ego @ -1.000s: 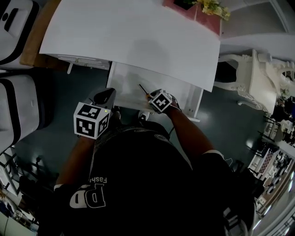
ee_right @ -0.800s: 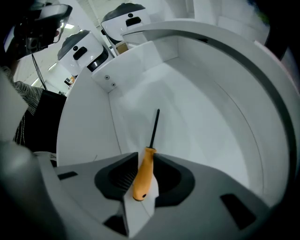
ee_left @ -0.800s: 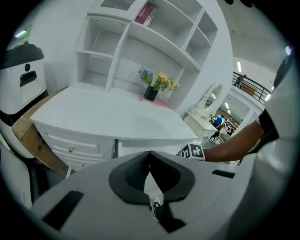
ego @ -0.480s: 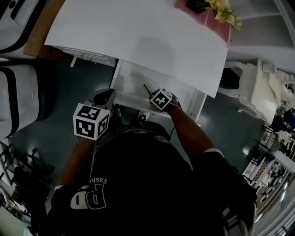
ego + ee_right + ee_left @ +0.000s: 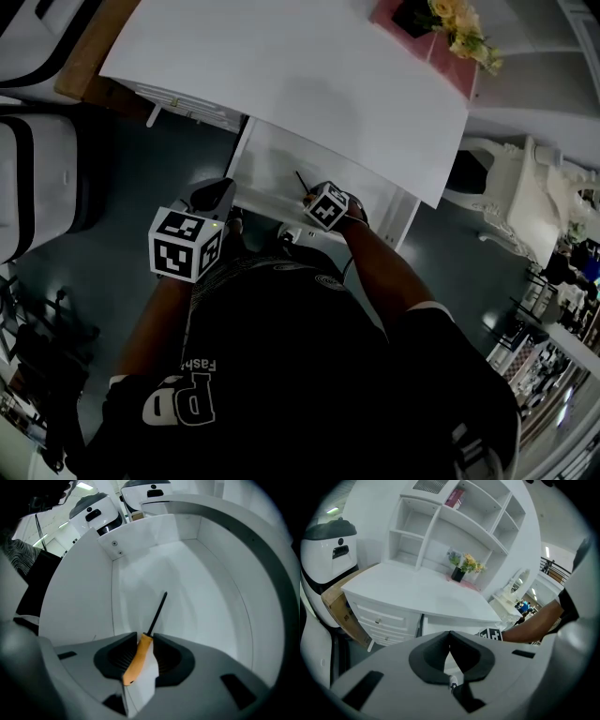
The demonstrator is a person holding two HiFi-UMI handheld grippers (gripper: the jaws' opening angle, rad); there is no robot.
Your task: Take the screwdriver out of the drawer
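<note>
Quick head count: two grippers, two marker cubes (one each), one screwdriver, one open drawer, one white desk (image 5: pixel 281 66). The right gripper (image 5: pixel 145 636) reaches down into the drawer (image 5: pixel 206 588) and its jaws have just been opening. They stand apart with the screwdriver (image 5: pixel 138 656) between them, and a strip of white shows beside the orange handle, so they're around it rather than clamped on it. The screwdriver is inside the drawer, its dark shaft pointing away from the gripper over the bare white bottom. The left gripper (image 5: pixel 450 633) has its jaw tips pressed together with nothing in them, and it hangs by the drawer's front left corner. Whether it touches the drawer I can't tell. Only the right gripper view shows the orange handle; in the head view you just get the thin shaft poking out past the right cube (image 5: pixel 327 206). The left gripper view is the only one showing the shelf unit (image 5: pixel 440 522) at the back of the desk, one reddish book (image 5: pixel 454 498) on its top shelf, the small knobbed drawers (image 5: pixel 379 620) on the desk's left, and a shoe (image 5: pixel 453 684) in the gap under its jaw tips. Just one pot of flowers (image 5: pixel 464 23), at the desk's far corner. The head view alone has the white chair (image 5: pixel 525 197) off to the right, and it counts two white rounded machines (image 5: pixel 37 169) where the left gripper view catches one
</note>
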